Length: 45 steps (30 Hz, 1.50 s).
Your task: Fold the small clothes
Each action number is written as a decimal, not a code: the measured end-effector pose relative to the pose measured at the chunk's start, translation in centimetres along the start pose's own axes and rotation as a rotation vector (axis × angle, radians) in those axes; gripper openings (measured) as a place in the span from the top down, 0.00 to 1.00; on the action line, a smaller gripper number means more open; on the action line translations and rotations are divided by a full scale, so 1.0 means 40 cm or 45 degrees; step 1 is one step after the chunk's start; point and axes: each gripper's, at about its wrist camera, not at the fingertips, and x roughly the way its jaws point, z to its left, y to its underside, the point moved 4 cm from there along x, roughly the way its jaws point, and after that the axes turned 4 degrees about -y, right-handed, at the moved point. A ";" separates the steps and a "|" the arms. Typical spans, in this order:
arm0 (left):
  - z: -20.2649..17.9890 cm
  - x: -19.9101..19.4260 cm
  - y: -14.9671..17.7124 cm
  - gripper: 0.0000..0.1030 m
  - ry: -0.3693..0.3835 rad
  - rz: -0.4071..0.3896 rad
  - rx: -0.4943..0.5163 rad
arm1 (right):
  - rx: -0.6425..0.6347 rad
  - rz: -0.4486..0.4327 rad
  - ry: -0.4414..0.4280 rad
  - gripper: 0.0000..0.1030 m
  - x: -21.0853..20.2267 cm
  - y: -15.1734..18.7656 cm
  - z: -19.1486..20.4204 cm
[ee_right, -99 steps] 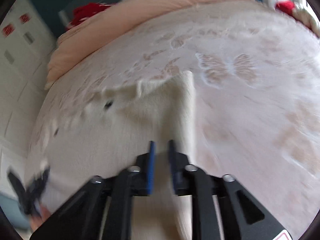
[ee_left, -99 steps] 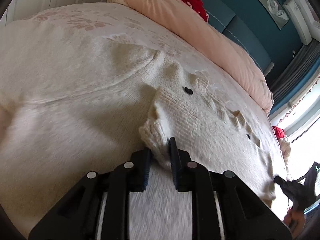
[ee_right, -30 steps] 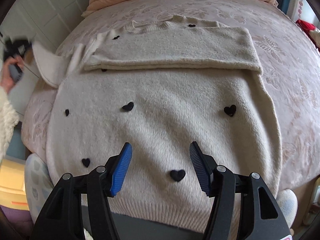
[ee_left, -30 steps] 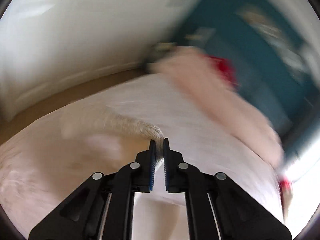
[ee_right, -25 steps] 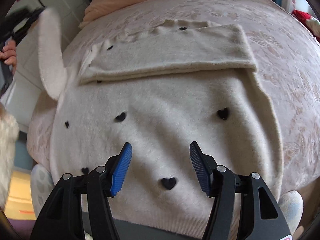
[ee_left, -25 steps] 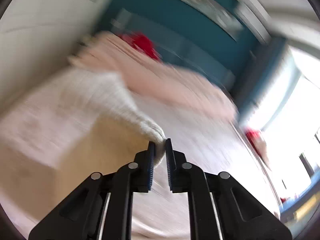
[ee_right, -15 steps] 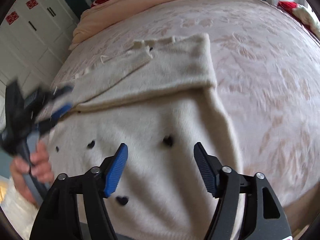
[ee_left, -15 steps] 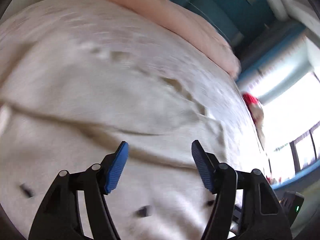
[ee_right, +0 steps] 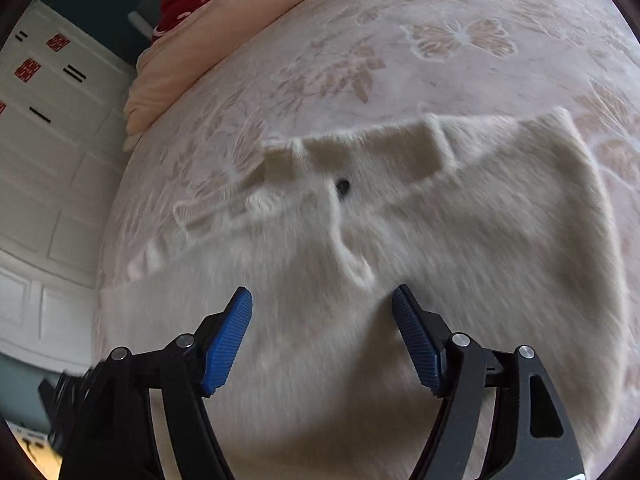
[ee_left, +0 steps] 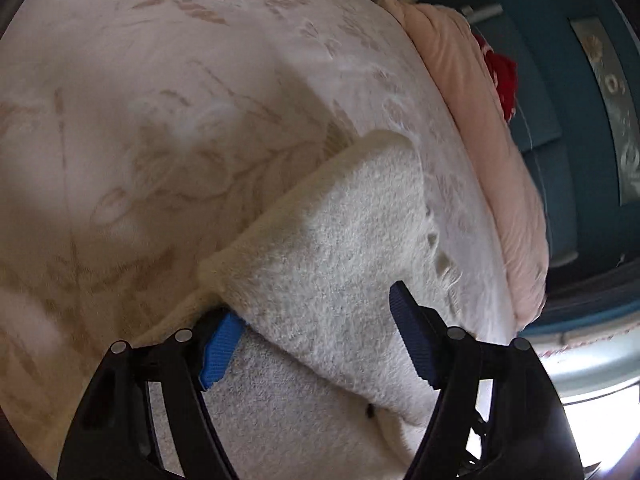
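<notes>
Seen from the left wrist, the left claw [ee_left: 316, 336] had let go of the sleeve [ee_left: 344, 248] it carried pinched a second earlier; that sleeve now lay folded across the body of the cream sweater [ee_left: 288, 412] on the bed [ee_left: 160, 100], a sign that the second sleeve fold was likely done. The claw stood wide apart, gripping nothing, its left pad tucked under the sleeve's folded edge and its right pad above the pile, whether touching could not be told. Seen from the right wrist, the camera had swung from the sweater's hem to its upper part, the neckline [ee_right: 360, 152] and one black heart [ee_right: 343, 187] just beyond the right claw [ee_right: 322, 336]. Its jaws had just been closing slightly yet stood well open over the knit with nothing pinched between them. The sweater lay flat on the bed, well short of the pink pillow [ee_right: 192, 40].
</notes>
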 end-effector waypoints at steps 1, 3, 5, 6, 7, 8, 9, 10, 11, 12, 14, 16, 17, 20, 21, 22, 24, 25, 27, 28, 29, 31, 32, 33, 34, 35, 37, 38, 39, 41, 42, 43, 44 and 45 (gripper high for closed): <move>0.000 0.000 0.001 0.33 0.008 -0.006 -0.008 | -0.005 -0.015 -0.002 0.47 0.003 0.000 0.006; 0.004 -0.013 0.004 0.33 0.032 -0.009 -0.047 | -0.018 -0.006 -0.032 0.89 0.013 -0.006 0.031; 0.009 -0.017 0.008 0.33 0.032 0.004 -0.103 | -0.040 -0.023 -0.072 0.90 0.003 -0.011 0.064; 0.015 -0.032 0.008 0.33 0.047 0.005 -0.121 | -0.068 -0.046 -0.082 0.90 -0.016 -0.015 0.086; 0.013 -0.022 0.005 0.33 0.050 0.005 -0.127 | -0.111 -0.084 -0.118 0.90 -0.051 -0.024 0.123; 0.009 -0.030 0.010 0.33 0.044 0.000 -0.111 | -0.131 -0.114 -0.166 0.90 -0.083 -0.031 0.151; 0.006 -0.028 0.001 0.33 0.036 -0.004 -0.094 | -0.149 -0.146 -0.218 0.91 -0.118 -0.039 0.180; 0.005 -0.026 -0.002 0.34 0.022 0.001 -0.074 | -0.185 -0.196 -0.279 0.91 -0.175 -0.046 0.219; 0.002 -0.013 -0.006 0.47 0.001 0.020 -0.053 | -0.228 -0.249 -0.310 0.91 -0.227 -0.049 0.247; 0.002 0.006 -0.015 0.60 -0.007 0.048 -0.049 | -0.260 -0.289 -0.310 0.91 -0.261 -0.050 0.259; 0.016 0.025 -0.031 0.87 -0.020 0.100 -0.103 | -0.304 -0.369 -0.239 0.91 -0.330 -0.042 0.238; 0.026 0.036 -0.038 0.90 -0.024 0.103 -0.099 | -0.296 -0.330 -0.061 0.91 -0.301 -0.022 0.146; 0.027 0.041 -0.033 0.92 -0.036 0.097 -0.060 | -0.261 -0.265 0.025 0.91 -0.256 -0.006 0.079; 0.020 0.055 -0.012 0.93 -0.081 0.079 0.028 | -0.073 -0.052 0.123 0.91 -0.122 0.062 -0.093; 0.013 0.052 -0.008 0.93 -0.097 0.061 0.068 | -0.046 -0.070 0.103 0.91 -0.123 0.080 -0.110; 0.008 0.051 -0.007 0.93 -0.107 0.056 0.093 | -0.041 -0.093 0.099 0.91 -0.132 0.083 -0.109; 0.008 0.056 -0.007 0.93 -0.117 0.070 0.113 | -0.086 -0.124 0.134 0.91 -0.138 0.089 -0.101; 0.009 0.057 -0.009 0.92 -0.116 0.076 0.112 | -0.130 -0.101 0.174 0.91 -0.122 0.096 -0.098; 0.008 0.055 -0.012 0.92 -0.114 0.081 0.125 | -0.122 -0.100 0.160 0.91 -0.124 0.095 -0.103; 0.009 0.053 -0.011 0.91 -0.112 0.083 0.142 | -0.116 -0.116 0.160 0.91 -0.137 0.091 -0.102; 0.008 0.050 -0.011 0.91 -0.105 0.085 0.151 | -0.099 -0.165 0.160 0.91 -0.165 0.084 -0.102; 0.010 0.053 -0.004 0.90 -0.096 0.093 0.189 | -0.097 -0.202 0.163 0.91 -0.189 0.090 -0.120; 0.011 0.057 0.002 0.90 -0.095 0.088 0.214 | -0.102 -0.166 0.189 0.90 -0.171 0.092 -0.131; 0.012 0.058 0.005 0.90 -0.096 0.082 0.222 | -0.103 -0.061 0.209 0.90 -0.130 0.101 -0.151; 0.012 0.058 0.008 0.90 -0.096 0.076 0.231 | -0.101 -0.069 0.212 0.89 -0.124 0.098 -0.150; 0.010 0.057 0.008 0.90 -0.099 0.076 0.240 | -0.085 -0.103 0.230 0.80 -0.145 0.094 -0.145; 0.009 0.057 0.005 0.90 -0.098 0.087 0.258 | -0.065 -0.229 0.414 0.69 -0.222 0.085 -0.110; 0.011 0.059 0.003 0.90 -0.090 0.094 0.261 | -0.080 -0.330 0.413 0.69 -0.269 0.083 -0.063; 0.014 0.060 0.003 0.90 -0.078 0.097 0.259 | -0.112 -0.349 0.320 0.69 -0.284 0.082 -0.016; 0.019 0.063 0.005 0.90 -0.060 0.092 0.266 | -0.218 -0.255 0.146 0.70 -0.249 0.085 0.103; 0.019 0.063 0.007 0.90 -0.057 0.085 0.274 | -0.284 -0.182 0.057 0.75 -0.212 0.091 0.174; 0.018 0.063 0.009 0.90 -0.057 0.078 0.285 | -0.359 -0.093 -0.069 0.77 -0.155 0.103 0.265; 0.018 0.062 0.010 0.90 -0.057 0.074 0.291 | -0.410 -0.024 -0.151 0.81 -0.103 0.117 0.337; 0.018 0.062 0.010 0.90 -0.053 0.077 0.288 | -0.463 0.038 -0.192 0.84 -0.051 0.132 0.402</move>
